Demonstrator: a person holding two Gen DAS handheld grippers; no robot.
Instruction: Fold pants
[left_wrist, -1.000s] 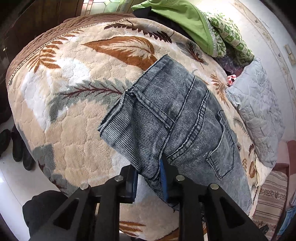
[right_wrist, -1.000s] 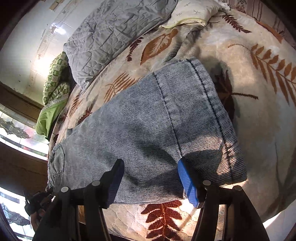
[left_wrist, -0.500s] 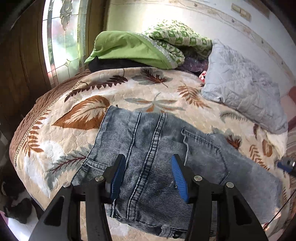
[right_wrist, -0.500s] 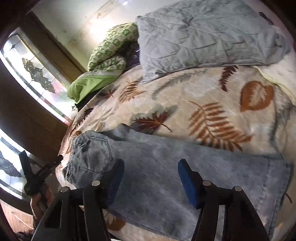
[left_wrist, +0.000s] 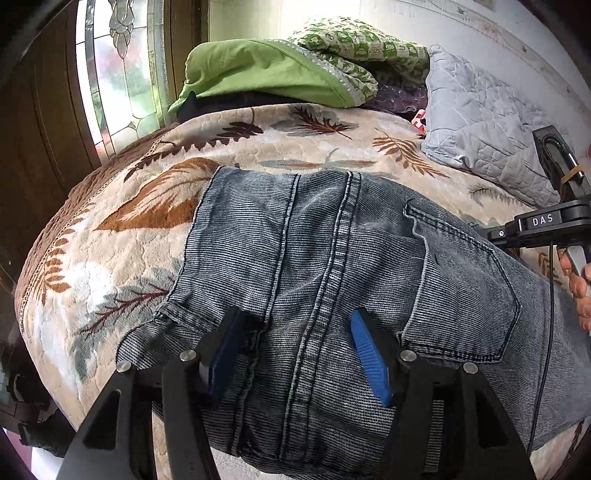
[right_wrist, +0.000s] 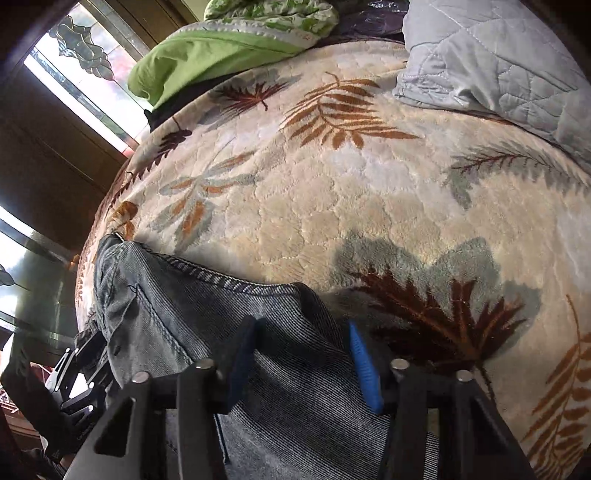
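Grey-blue jeans (left_wrist: 332, 266) lie flat on the leaf-patterned bedspread (left_wrist: 122, 236), seat side up with a back pocket (left_wrist: 461, 291) showing. My left gripper (left_wrist: 295, 354) is open just above the waist end, its blue pads apart over the centre seam. In the right wrist view the jeans (right_wrist: 207, 317) show folded, a fold edge running across. My right gripper (right_wrist: 299, 362) is open, its jaws straddling the denim near that fold. The right gripper body also shows in the left wrist view (left_wrist: 543, 225).
A grey quilted pillow (left_wrist: 484, 122) and a pile of green bedding (left_wrist: 273, 70) lie at the back of the bed. A stained-glass window (left_wrist: 122, 74) and dark wood panels stand at left. The bed edge drops off at left front.
Left gripper let go of the waist a second ago and now hovers open lower over it. Right gripper swung toward the waist end and now sits low over the folded denim.
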